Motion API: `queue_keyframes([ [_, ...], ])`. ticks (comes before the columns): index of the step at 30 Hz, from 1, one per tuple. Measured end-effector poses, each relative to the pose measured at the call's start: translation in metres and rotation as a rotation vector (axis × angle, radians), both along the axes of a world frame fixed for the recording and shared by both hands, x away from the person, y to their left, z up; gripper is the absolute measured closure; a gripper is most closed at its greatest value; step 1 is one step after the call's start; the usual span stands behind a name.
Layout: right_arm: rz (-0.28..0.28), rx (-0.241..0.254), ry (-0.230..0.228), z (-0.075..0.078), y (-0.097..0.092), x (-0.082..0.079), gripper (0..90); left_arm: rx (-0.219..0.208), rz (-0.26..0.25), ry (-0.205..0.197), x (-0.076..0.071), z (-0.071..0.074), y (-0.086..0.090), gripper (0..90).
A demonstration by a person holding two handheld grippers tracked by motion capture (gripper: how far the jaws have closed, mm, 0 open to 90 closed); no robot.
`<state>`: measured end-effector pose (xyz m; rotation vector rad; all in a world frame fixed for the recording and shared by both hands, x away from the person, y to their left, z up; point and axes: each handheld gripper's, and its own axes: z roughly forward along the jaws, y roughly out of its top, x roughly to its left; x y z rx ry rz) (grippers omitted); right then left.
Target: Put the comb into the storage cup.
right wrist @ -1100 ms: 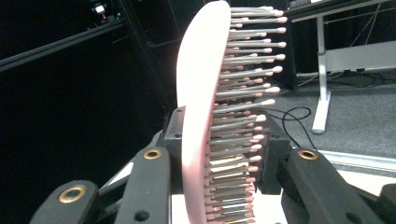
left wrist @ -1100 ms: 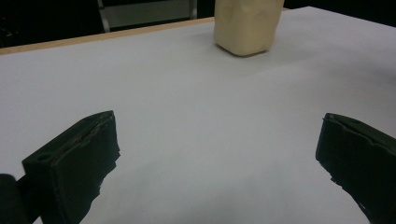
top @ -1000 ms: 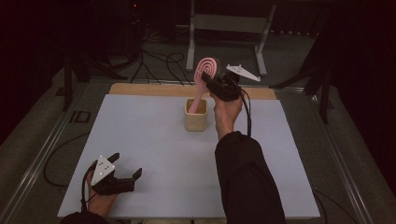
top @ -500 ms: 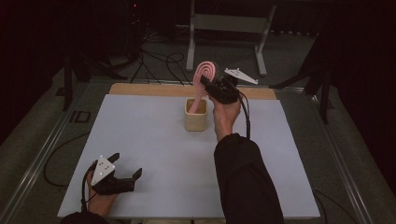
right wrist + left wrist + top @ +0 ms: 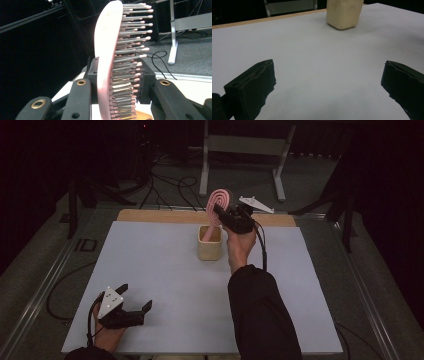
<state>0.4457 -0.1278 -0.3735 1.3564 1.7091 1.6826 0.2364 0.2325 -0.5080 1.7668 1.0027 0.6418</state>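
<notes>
Right gripper: the right gripper point(image 5: 223, 214) is clamped across the head of a pink plastic paddle hairbrush with pale-tipped metal bristles point(image 5: 218, 205); in the right gripper view one jaw presses the smooth back and the other the bristle side point(image 5: 117, 60).
Brush position: held at the far middle of the white table point(image 5: 165, 270), its handle angling down into a small cream square cup point(image 5: 209, 248).
Left gripper: the left gripper point(image 5: 134, 306) rests near the table's front left corner, jaws spread wide with nothing between them, well apart from the cup point(image 5: 343, 13).
Handling: the brush looks light and rigid; its glossy back is probably slippery, and the bristles likely flex, so the clamp may let it pivot.
Where to hold: I judge the handle or the head's solid rim gives firmer purchase than the bristle bed.
Cup: seems light and may tip if the handle levers against its wall.
Hidden: the handle's end inside the cup, and whether it touches bottom, cannot be told.
Cut off: the cup's top in the left gripper view.
</notes>
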Motion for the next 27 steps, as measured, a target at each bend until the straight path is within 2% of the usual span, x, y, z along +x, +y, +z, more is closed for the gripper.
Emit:
queue_keyframes([
  [27,0.002,0.012,0.031,-0.019,0.002,0.001,63.7,0.000,0.001,0.003,0.000,0.000,0.000,0.2],
])
